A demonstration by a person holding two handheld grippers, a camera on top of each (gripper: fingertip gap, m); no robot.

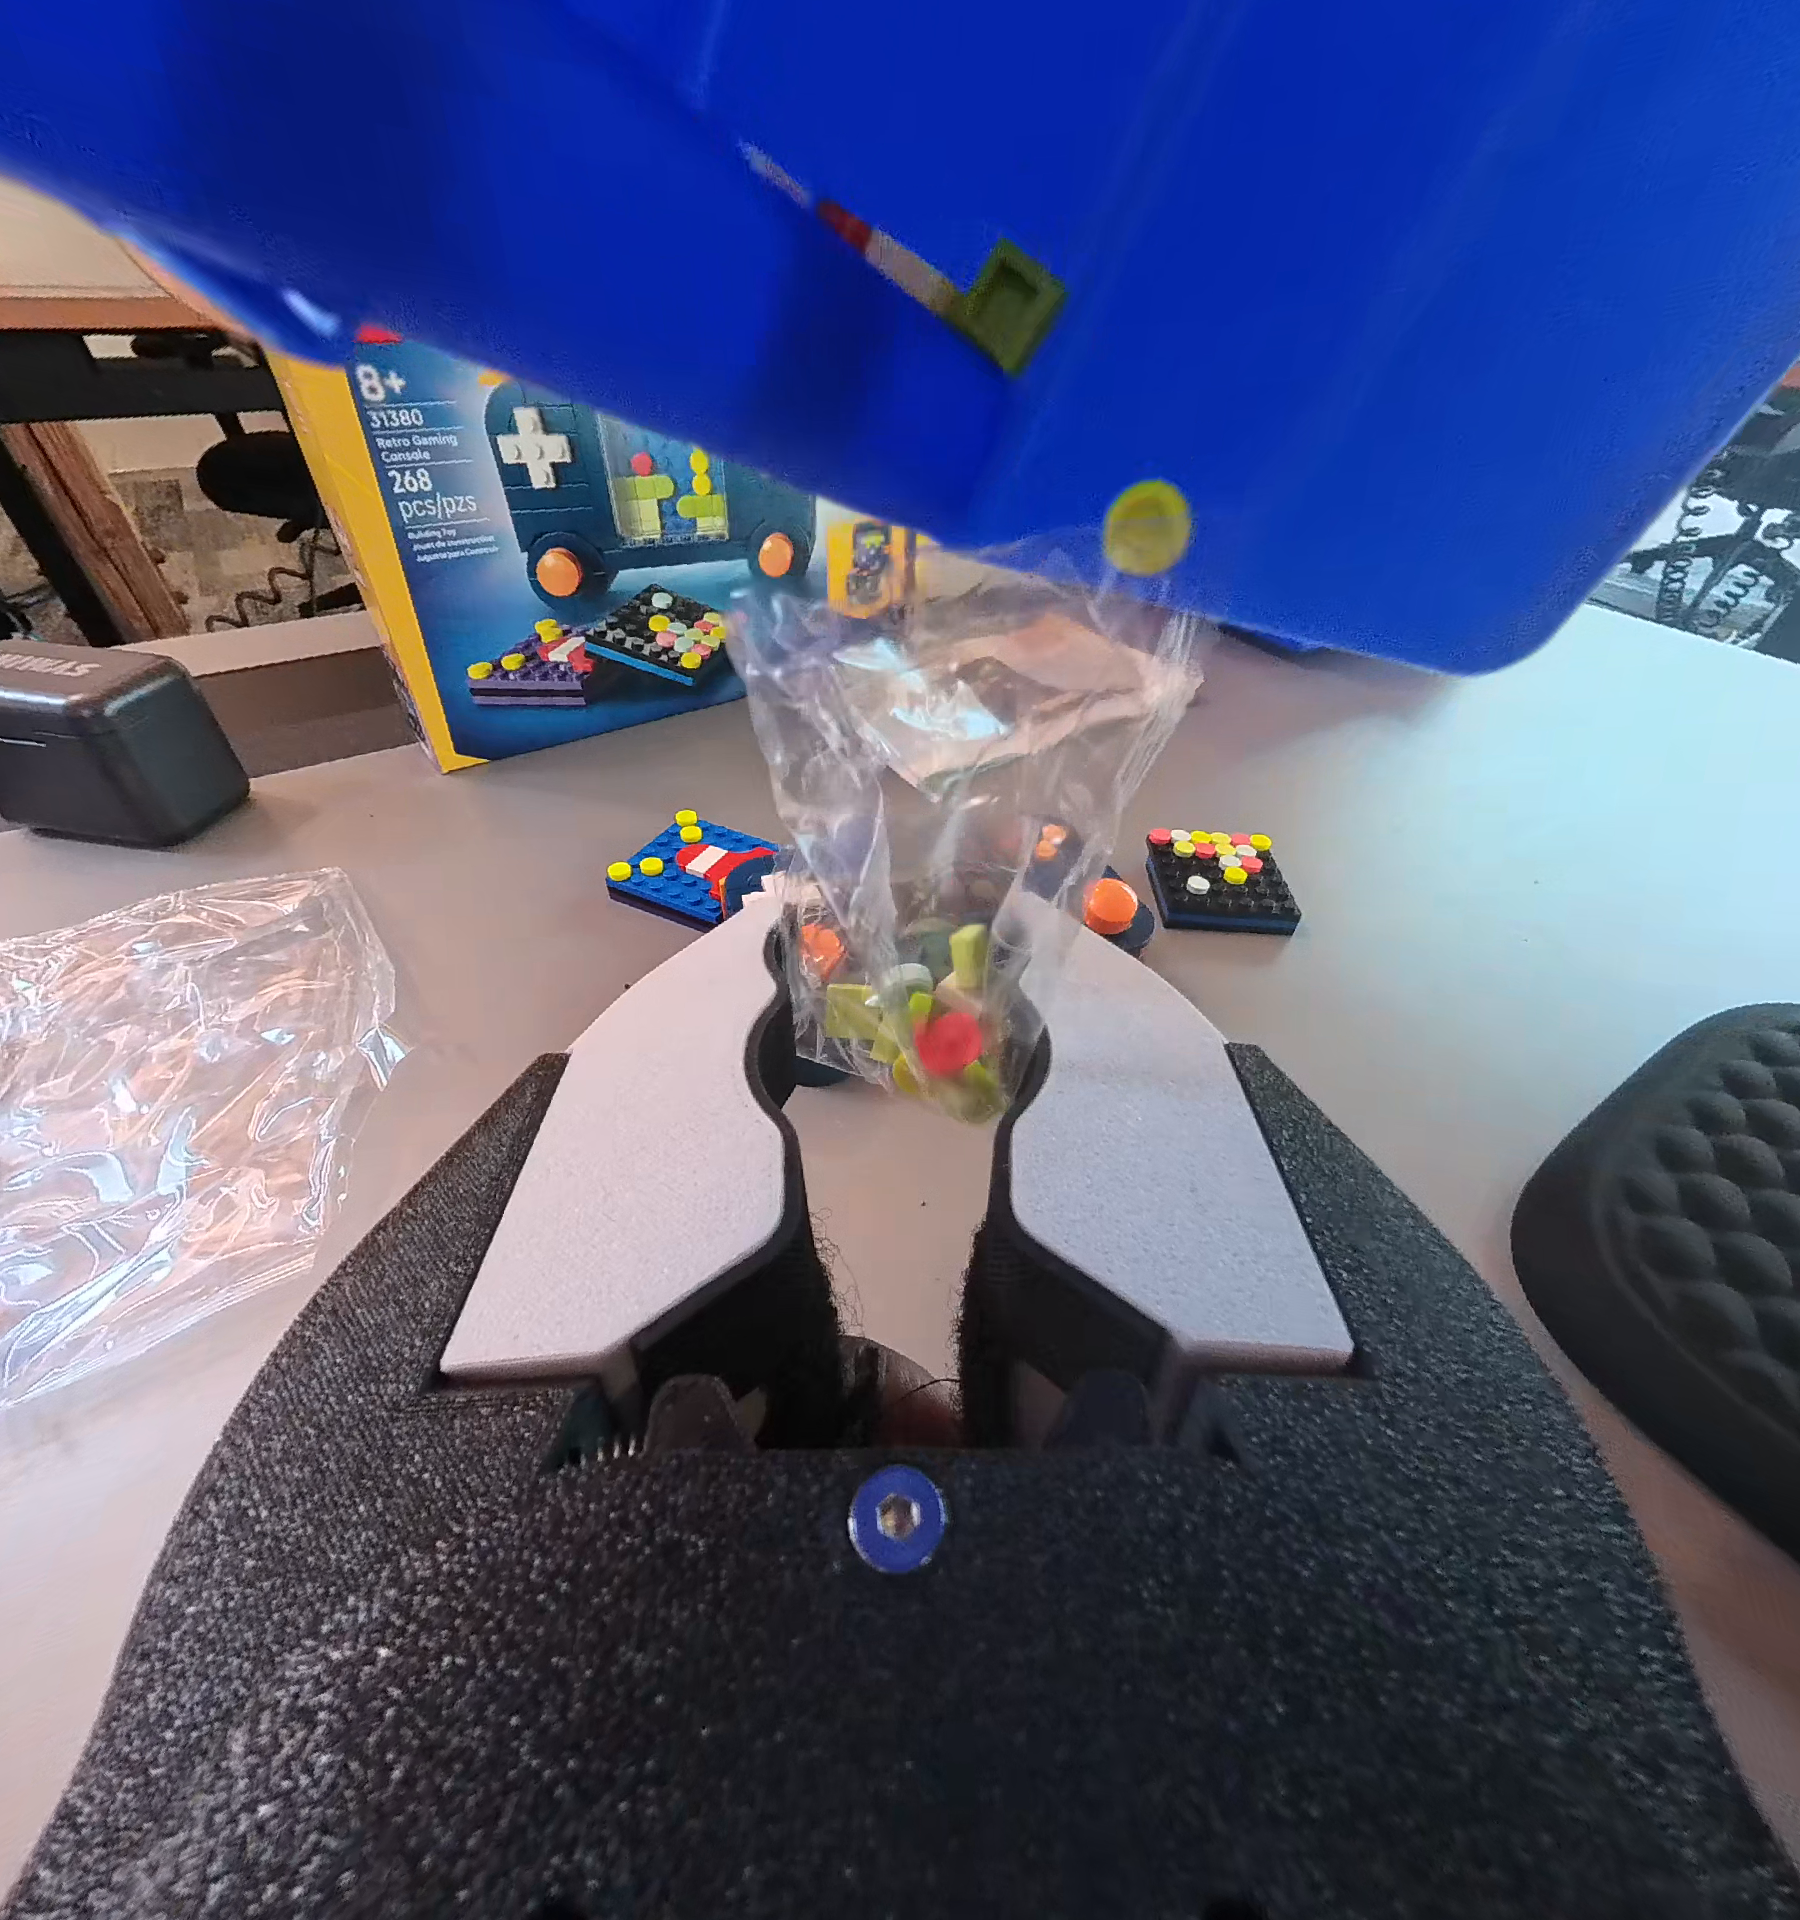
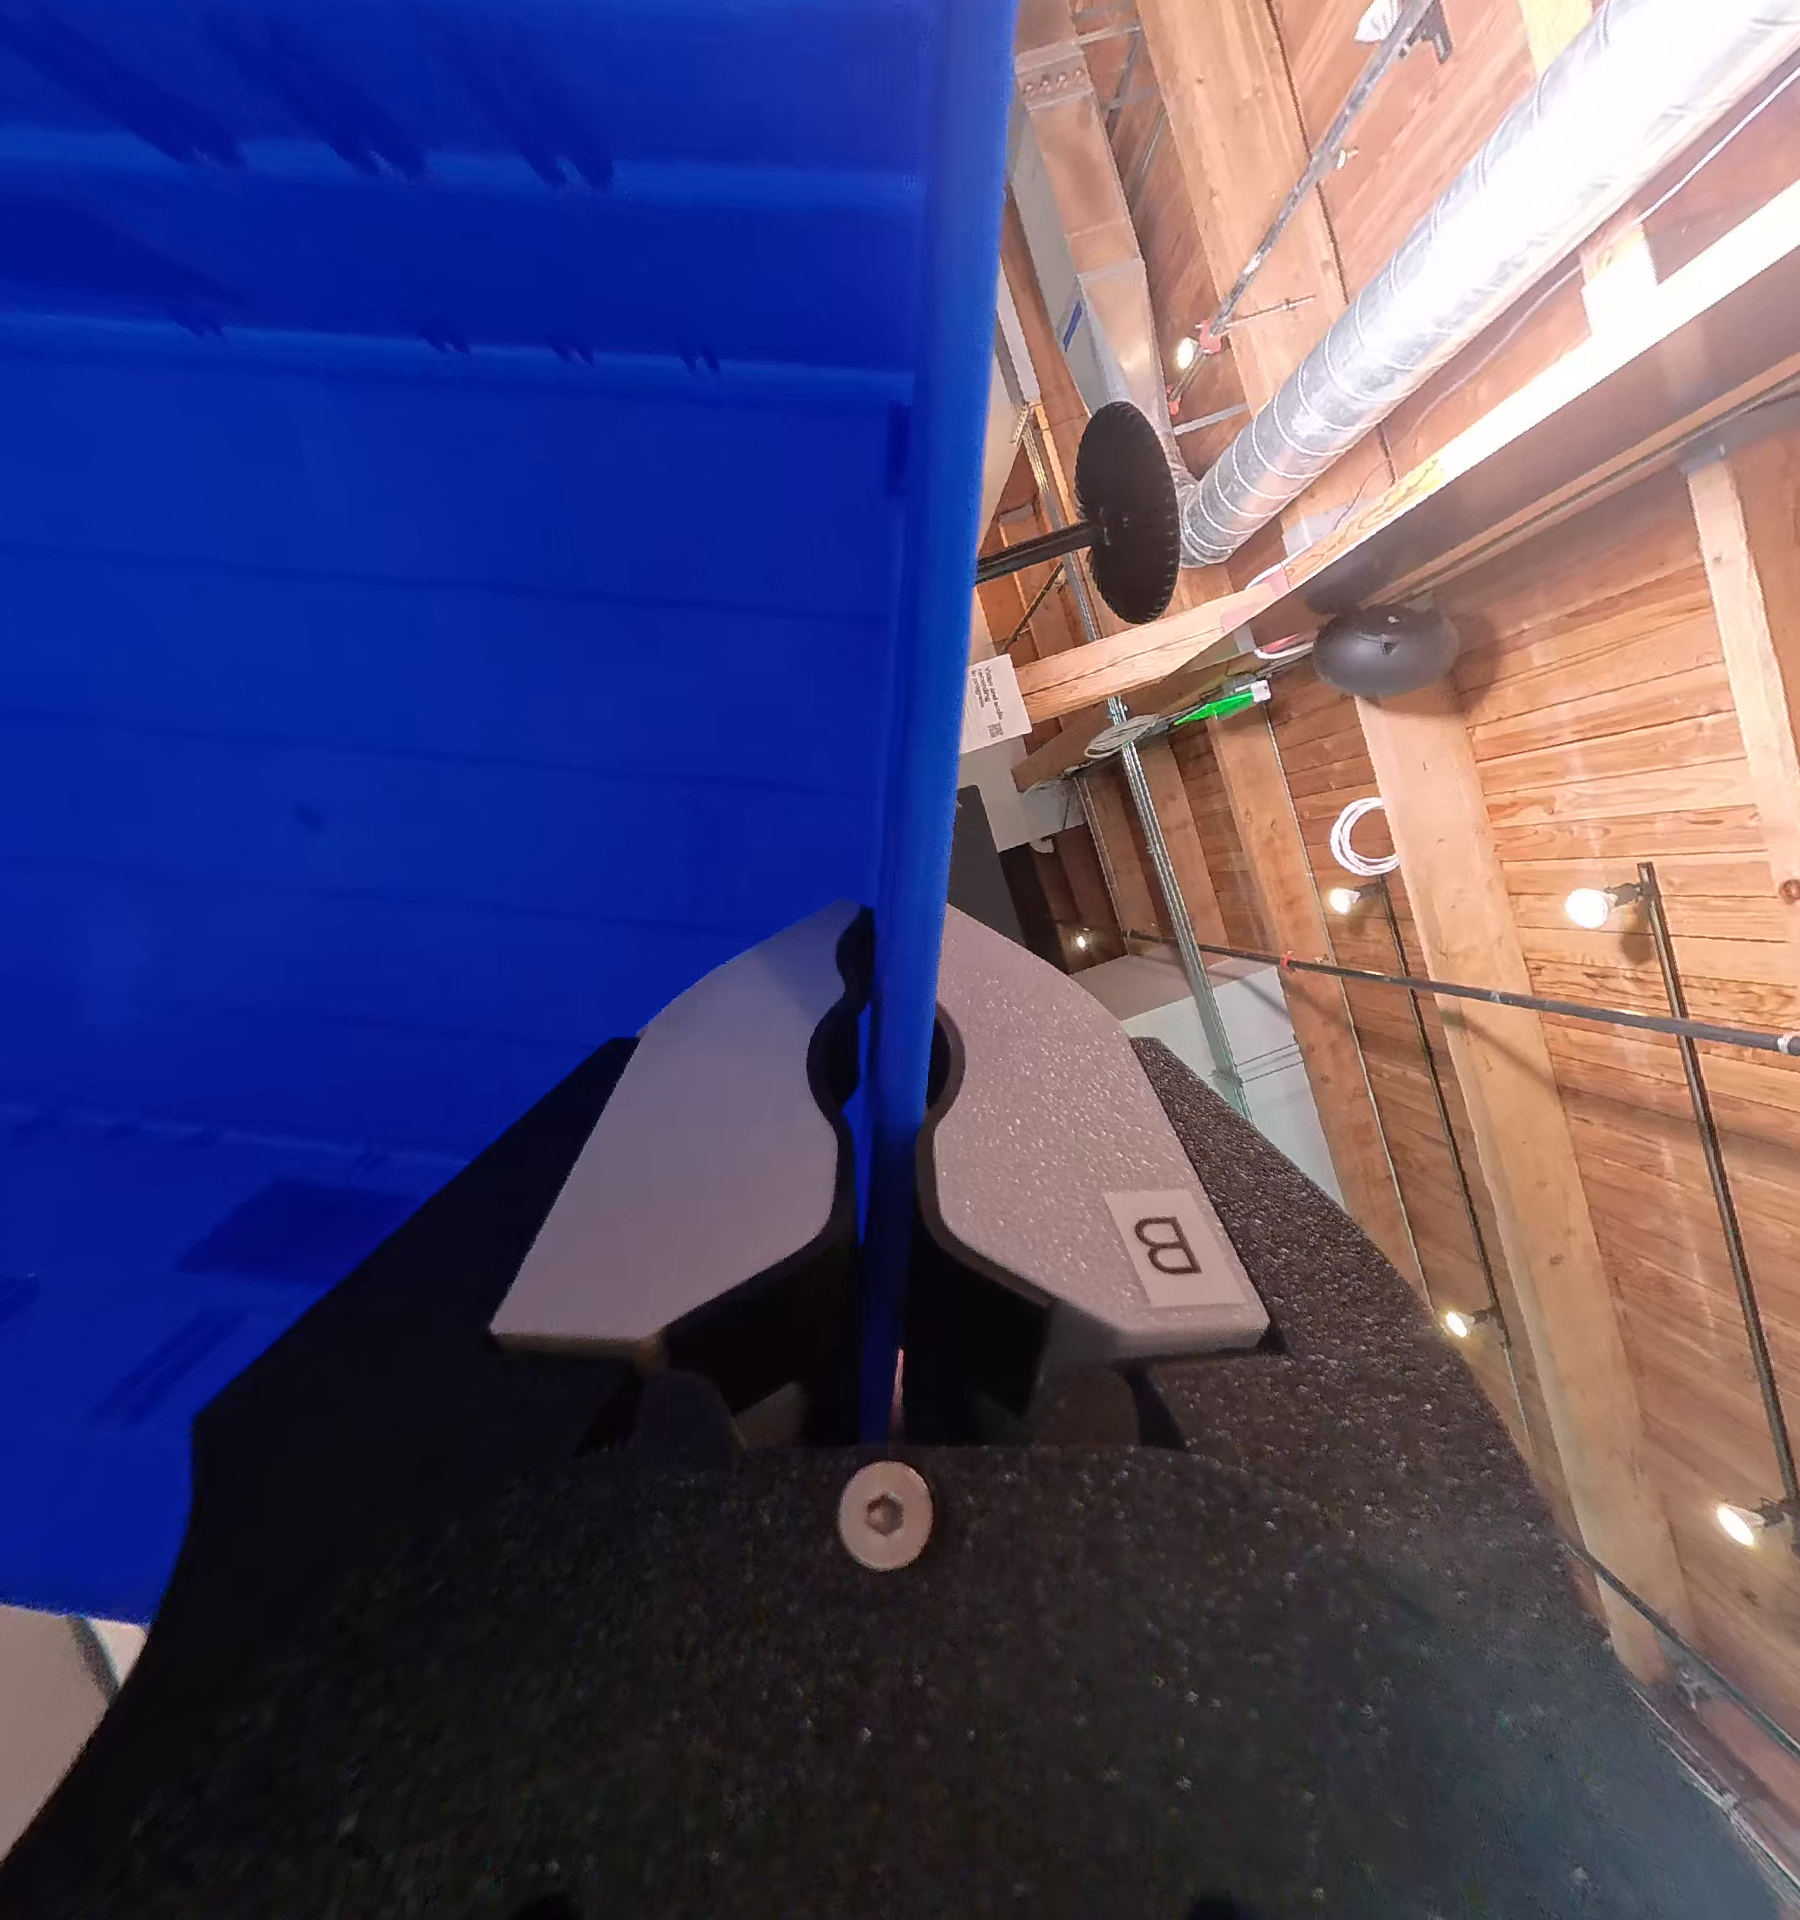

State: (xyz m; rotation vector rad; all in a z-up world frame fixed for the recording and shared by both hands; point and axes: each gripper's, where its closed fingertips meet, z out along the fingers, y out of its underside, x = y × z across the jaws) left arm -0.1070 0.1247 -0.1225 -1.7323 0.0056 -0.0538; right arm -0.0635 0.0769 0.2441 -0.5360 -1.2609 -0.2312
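Overhead, wooden beams (image 2: 1498, 1091); below, a grey desk (image 1: 1395, 831). The left tool (image 1: 901, 997) pinches a clear bag of bricks (image 1: 927, 935). The right tool (image 2: 891, 997) clamps a blue bin (image 2: 460, 623), hiding the toy box (image 1: 522, 551).

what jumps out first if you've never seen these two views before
A big blue bin fills the top of the left wrist view, tipped over the table; the right claw is clamped on its thin wall. Below it, a clear bag of small coloured pieces hangs between the fingers of the left claw. Behind stand a toy building set box and small studded plates on the grey table.
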